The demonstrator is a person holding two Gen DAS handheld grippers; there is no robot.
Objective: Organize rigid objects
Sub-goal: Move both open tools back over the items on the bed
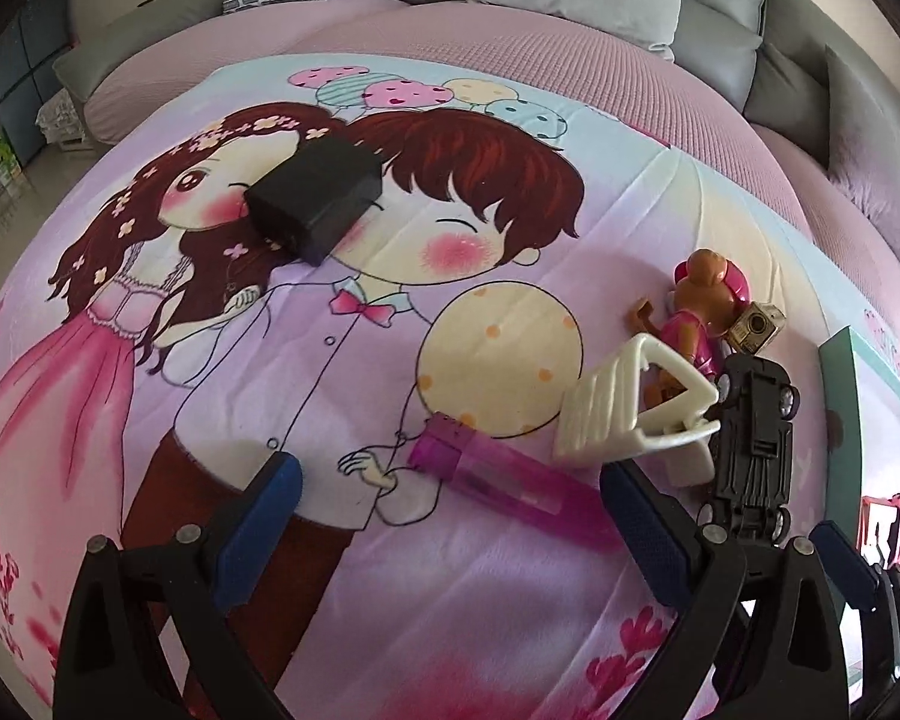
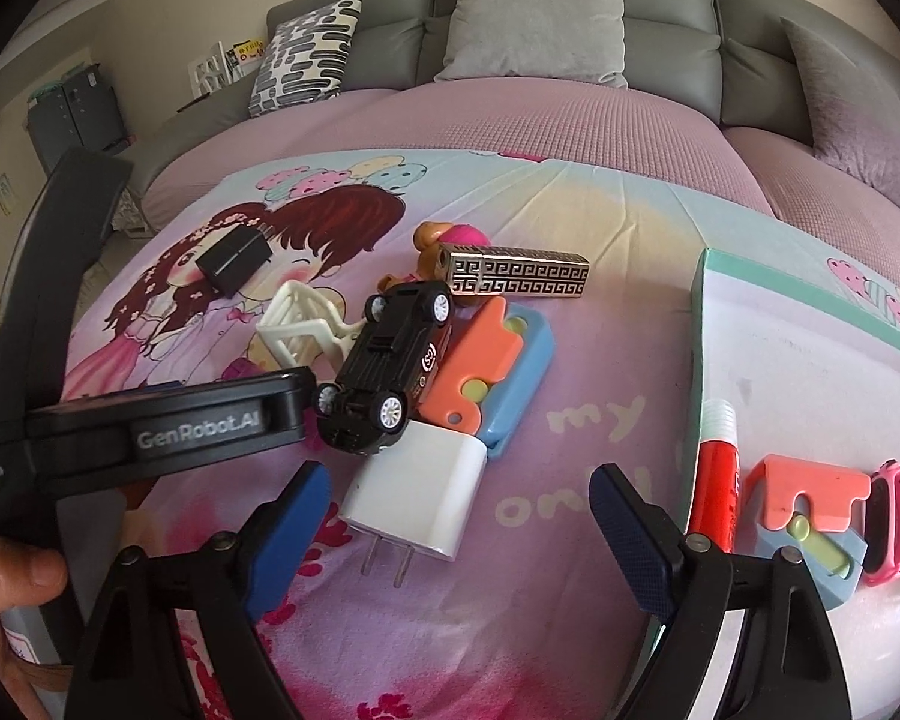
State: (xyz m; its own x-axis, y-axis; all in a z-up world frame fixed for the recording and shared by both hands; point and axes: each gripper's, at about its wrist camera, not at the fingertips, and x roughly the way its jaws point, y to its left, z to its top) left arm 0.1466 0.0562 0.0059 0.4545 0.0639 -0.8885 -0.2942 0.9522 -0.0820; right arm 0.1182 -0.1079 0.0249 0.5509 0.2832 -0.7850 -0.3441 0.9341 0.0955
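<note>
Both grippers are hovering over a pile of small rigid items lying on a printed bedspread (image 2: 600,360). The right gripper (image 2: 459,501) is standing with its fingers wide apart and nothing between them; the left gripper (image 1: 450,501) is likewise spread and empty.

Just ahead of the right gripper, a white charger (image 2: 417,495) is resting with its prongs pointing back toward the fingers. It looks light, hard and smooth-sided, so it is probably best taken across its flat faces, clear of the prongs. Beyond it, a black toy car (image 2: 387,369) is lying tipped over, its underside showing, against an orange-and-blue block (image 2: 492,366). The car appears stiff and likely to roll, so a hold across the body between the wheels seems safest. Further ahead are a patterned metal bar (image 2: 519,271), probably the heaviest and slickest piece, and a doll (image 2: 450,237), partly hidden. To the left of the car sits a white toy basket (image 2: 300,324), thin-walled and possibly brittle, and beyond it a black box (image 2: 234,261), well apart.

Between the left gripper's fingers a translucent pink tube (image 1: 498,486) is lying on the cloth.

To the right gripper's right, a box (image 2: 699,324) is holding a red tube (image 2: 714,480), a second orange-and-blue block (image 2: 810,522) and a pink band (image 2: 894,516).

Count: two blocks; one of each other item.
</note>
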